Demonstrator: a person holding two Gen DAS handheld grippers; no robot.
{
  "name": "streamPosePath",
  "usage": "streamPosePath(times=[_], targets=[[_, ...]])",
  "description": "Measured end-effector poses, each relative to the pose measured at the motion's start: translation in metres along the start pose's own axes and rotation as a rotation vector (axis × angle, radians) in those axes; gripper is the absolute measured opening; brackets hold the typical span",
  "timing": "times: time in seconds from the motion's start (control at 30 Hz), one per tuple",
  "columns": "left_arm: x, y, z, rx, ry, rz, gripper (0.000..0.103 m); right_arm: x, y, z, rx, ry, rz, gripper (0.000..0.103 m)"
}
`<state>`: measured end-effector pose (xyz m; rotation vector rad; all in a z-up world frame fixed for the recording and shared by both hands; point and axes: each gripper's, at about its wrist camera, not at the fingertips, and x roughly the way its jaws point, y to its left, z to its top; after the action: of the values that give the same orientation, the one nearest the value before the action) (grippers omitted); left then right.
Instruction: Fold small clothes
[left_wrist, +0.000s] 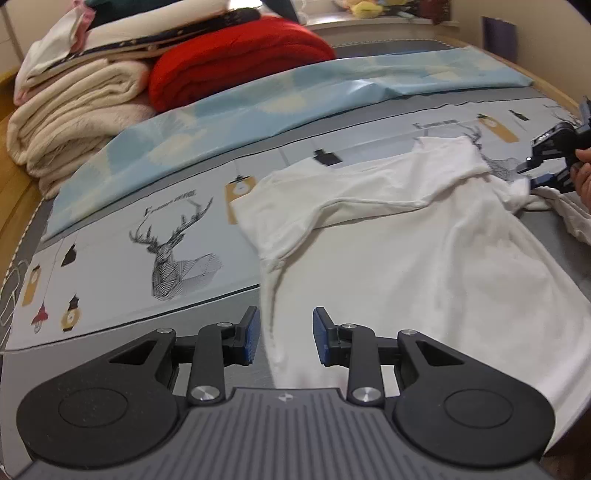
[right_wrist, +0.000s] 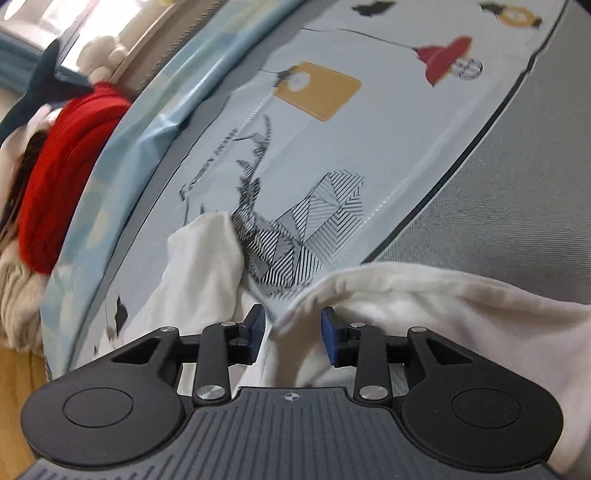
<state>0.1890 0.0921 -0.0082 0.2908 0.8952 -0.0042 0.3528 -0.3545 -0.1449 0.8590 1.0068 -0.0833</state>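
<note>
Shirt (left_wrist: 424, 251) lengthwise toward right tongs (right_wrist: 291, 332), both tongs agape

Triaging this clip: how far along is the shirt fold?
Done: white T-shirt lies spread on the printed sheet, one sleeve folded across. In hand: both claws open, left claw at the side edge, right claw over bunched fabric. Left: nearly all folds.

We look low along each gripper's fingers, close over the bed; both views share the white shirt (left_wrist: 424, 236) and the red blanket (right_wrist: 62, 173).
</note>
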Motion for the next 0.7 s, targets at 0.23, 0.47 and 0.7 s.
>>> streamPosePath(times=[0.23, 0.47, 0.7], targets=[[0.016, 0.018, -0.001, -0.045, 0.023, 0.017, 0.035, -0.022, 0.009, 0.034, -0.046, -0.175, -0.003, 0.004], [0.020, 0.016, 0.006, -0.045, 0.014, 0.013, 0.035, -0.134, 0.002, 0.043, -0.160, -0.737, -0.003, 0.004], [0.021, 0.005, 0.008, -0.021, 0.012, 0.003, 0.035, -0.071, -0.117, 0.066, 0.038, -0.369, -0.220, 0.006]])
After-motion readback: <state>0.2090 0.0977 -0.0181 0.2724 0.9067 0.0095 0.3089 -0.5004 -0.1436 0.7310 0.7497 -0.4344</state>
